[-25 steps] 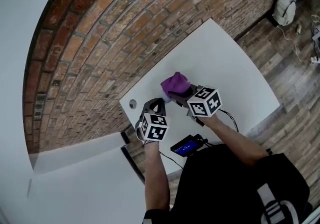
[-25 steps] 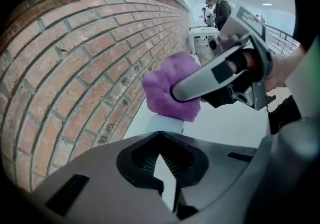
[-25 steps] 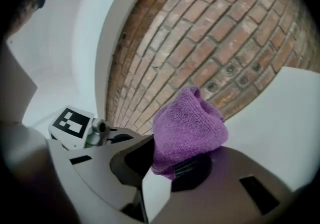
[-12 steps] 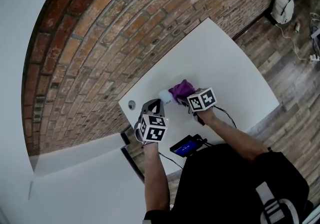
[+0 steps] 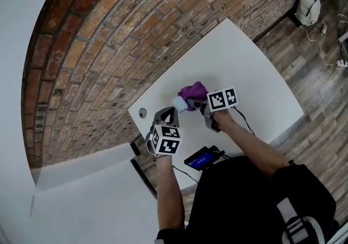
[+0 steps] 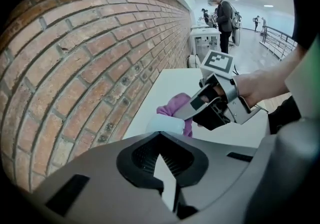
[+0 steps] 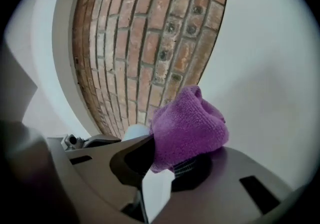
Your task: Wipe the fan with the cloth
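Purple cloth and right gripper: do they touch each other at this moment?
Touching. The right gripper view shows the purple cloth pinched between the jaws of the right gripper, with its bunched end bulging out above them.

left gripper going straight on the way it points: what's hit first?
Most likely the small white rounded fan, just past the left gripper's shut tips; whether they touch it is unclear. The purple knitted cloth in the right gripper sits right behind.
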`<state>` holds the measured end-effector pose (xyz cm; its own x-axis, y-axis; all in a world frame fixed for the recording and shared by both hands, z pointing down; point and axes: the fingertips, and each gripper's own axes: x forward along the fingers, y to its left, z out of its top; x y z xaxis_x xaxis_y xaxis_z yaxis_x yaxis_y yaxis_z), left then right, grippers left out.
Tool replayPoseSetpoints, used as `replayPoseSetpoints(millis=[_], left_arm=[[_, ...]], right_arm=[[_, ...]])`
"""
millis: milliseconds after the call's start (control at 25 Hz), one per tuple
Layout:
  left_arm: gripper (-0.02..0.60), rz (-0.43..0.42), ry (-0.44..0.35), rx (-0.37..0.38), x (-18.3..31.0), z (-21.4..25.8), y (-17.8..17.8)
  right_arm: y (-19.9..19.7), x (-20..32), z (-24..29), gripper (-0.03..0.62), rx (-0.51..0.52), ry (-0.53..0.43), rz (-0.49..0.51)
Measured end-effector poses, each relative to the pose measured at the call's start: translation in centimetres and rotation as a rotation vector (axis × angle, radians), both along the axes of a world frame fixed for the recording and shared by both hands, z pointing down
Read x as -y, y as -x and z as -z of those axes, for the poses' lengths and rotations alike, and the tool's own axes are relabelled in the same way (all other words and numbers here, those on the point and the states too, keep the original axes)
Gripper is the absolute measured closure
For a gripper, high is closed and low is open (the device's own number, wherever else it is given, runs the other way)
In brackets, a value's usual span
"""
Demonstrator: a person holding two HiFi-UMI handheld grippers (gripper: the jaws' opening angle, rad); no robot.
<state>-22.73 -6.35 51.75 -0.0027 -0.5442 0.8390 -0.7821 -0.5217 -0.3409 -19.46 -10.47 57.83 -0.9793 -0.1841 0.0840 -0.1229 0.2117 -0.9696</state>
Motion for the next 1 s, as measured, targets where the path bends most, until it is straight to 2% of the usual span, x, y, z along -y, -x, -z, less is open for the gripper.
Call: replayPoseSetpoints(millis=[120, 200, 320, 400, 480, 560, 680, 720, 800, 880, 1000], left_arm=[[0.589, -0.007, 0.002, 0.011, 0.1, 0.0, 0.0], [0.589, -0.007, 0.0, 0.013, 0.2, 0.0, 0.1], [0.589, -0.002, -0.002, 0.008, 0.0, -0.1, 0.1], [0.589, 0.0, -0.004, 0.004, 0.0, -0.1, 0.1], [0.589, 0.003, -0.009, 0.0, 0.0, -0.1, 0.0], [0.589, 0.007, -0.011, -0.005, 0.0, -0.1, 0.0], [0.589, 0.009, -0.014, -0.007, 0.1, -0.1, 0.0], [0.589, 0.01, -0.016, -0.007, 0.2, 0.0, 0.0], [0.589, 0.012, -0.019, -0.009, 0.3, 0.0, 0.1], [0.589, 0.015, -0.018, -0.013, 0.2, -0.1, 0.1], [0.589, 0.012, -0.014, -0.011, 0.0, -0.1, 0.0]], right_arm=[[-0.1, -0.2, -1.6, 0.525, -0.03, -0.01, -0.013], [-0.2, -0.6, -3.6, 0.525, -0.124, -0.048, 0.013], [-0.4, -2.8, -8.0, 0.525, -0.266, 0.013, 0.11], [-0.6, -3.7, -8.9, 0.525, -0.305, 0.049, 0.142], [-1.1, -3.4, -8.6, 0.525, -0.341, 0.039, 0.135], [-2.0, -1.6, -7.3, 0.525, -0.346, 0.01, 0.056], [-2.7, 2.2, -3.0, 0.525, -0.271, -0.065, -0.089], [-2.2, 2.8, -1.6, 0.525, -0.239, -0.086, -0.084], [-0.2, 2.5, 0.0, 0.525, -0.204, -0.122, 0.009], [1.3, 1.6, -0.5, 0.526, -0.228, -0.138, 0.081], [1.1, 1.1, -3.6, 0.525, -0.296, -0.08, 0.069]])
